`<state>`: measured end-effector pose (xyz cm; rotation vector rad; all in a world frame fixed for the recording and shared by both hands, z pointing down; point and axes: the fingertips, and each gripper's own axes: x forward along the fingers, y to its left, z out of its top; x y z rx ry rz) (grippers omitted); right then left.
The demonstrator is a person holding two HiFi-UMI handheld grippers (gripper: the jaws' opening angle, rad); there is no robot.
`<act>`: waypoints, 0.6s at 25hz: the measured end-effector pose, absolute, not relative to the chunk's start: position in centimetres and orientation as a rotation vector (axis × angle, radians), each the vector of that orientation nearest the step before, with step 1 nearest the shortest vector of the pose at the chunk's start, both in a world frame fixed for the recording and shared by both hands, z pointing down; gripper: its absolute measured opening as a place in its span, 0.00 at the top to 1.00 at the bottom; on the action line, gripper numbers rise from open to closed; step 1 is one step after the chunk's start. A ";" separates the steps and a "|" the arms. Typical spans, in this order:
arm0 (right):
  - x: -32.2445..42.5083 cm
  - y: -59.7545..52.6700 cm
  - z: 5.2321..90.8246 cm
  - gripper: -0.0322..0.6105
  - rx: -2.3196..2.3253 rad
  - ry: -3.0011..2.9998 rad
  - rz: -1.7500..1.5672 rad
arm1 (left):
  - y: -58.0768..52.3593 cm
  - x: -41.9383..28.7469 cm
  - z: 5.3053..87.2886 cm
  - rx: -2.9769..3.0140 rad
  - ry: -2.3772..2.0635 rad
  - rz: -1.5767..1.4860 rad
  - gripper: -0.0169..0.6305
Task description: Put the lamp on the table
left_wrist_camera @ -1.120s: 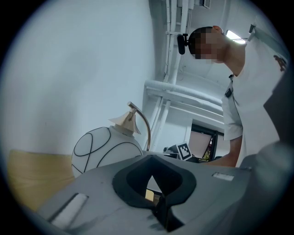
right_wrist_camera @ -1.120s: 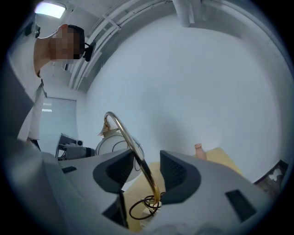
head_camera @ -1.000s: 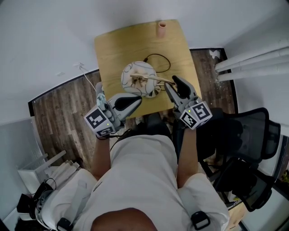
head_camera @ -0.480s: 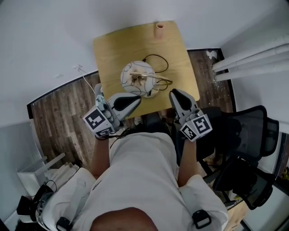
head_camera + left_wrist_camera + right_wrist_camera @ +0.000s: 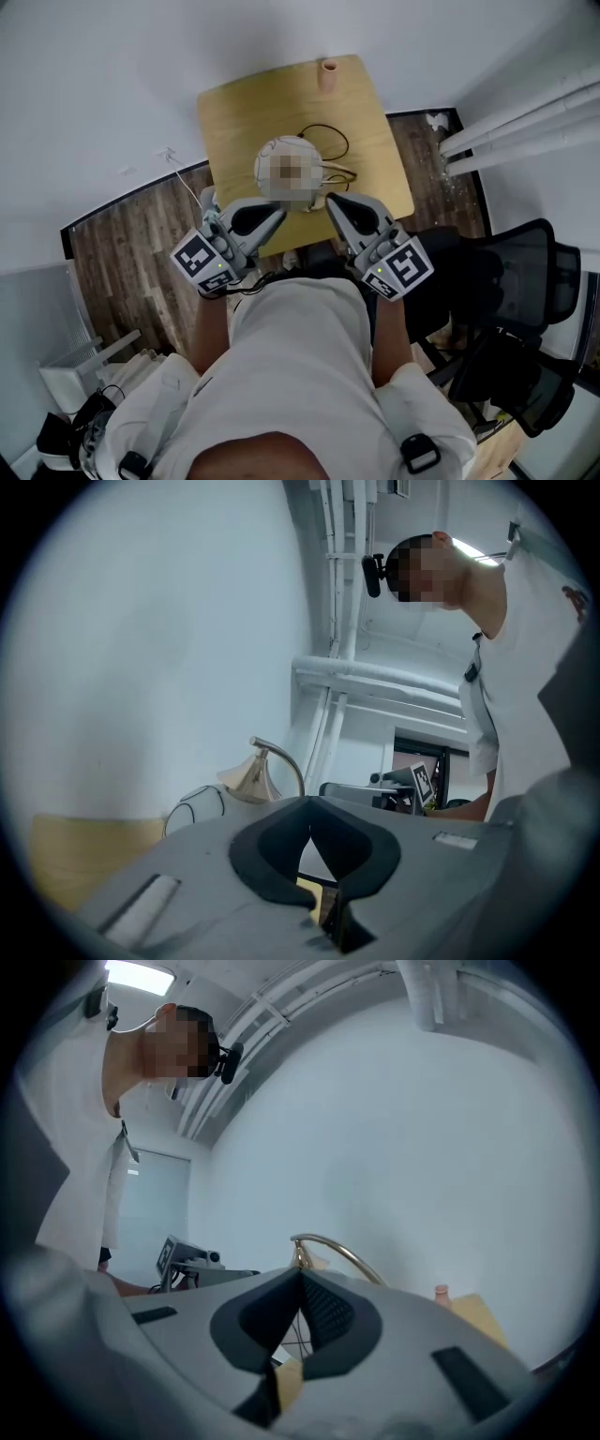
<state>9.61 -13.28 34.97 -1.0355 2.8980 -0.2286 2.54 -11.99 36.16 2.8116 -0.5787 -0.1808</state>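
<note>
**Inspector:** Lamp (image 5: 286,145) location, please?

**Onlooker:** Standing on the table (image 5: 239,103), toward its near edge, with the round patterned base down and the brass neck arching over it. On that evidence I judge the placement complete.

**Inspector:** Grippers?

**Onlooker:** Left gripper (image 5: 274,216): jaws clenched together with nothing between them, hovering at the table's near edge. Right gripper (image 5: 335,202): jaws have just been closing and now meet, likewise empty, over the same edge. It sits close beside the lamp, and I see no contact. Neither grips anything, so the lamp stands unaided.

**Inspector:** Why that edge?

**Onlooker:** Reach, most likely. The person stands at that side of the table, so it is the closest spot for setting a thing down.

**Inspector:** Surroundings?

**Onlooker:** A black cord (image 5: 330,141) is looped on the table behind the lamp. A small pink cup (image 5: 327,72) stands at the table's far edge, well apart. An office chair (image 5: 525,281) is off the table's right corner, with white pipes (image 5: 525,108) beyond its right side. Nothing obstructs, though the cord could snag a jaw.
</note>
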 end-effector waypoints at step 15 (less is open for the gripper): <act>7.1 -13.2 35.7 0.95 -0.973 2.929 -0.265 | -12.1 0.8 37.2 2.778 -0.634 -0.169 0.97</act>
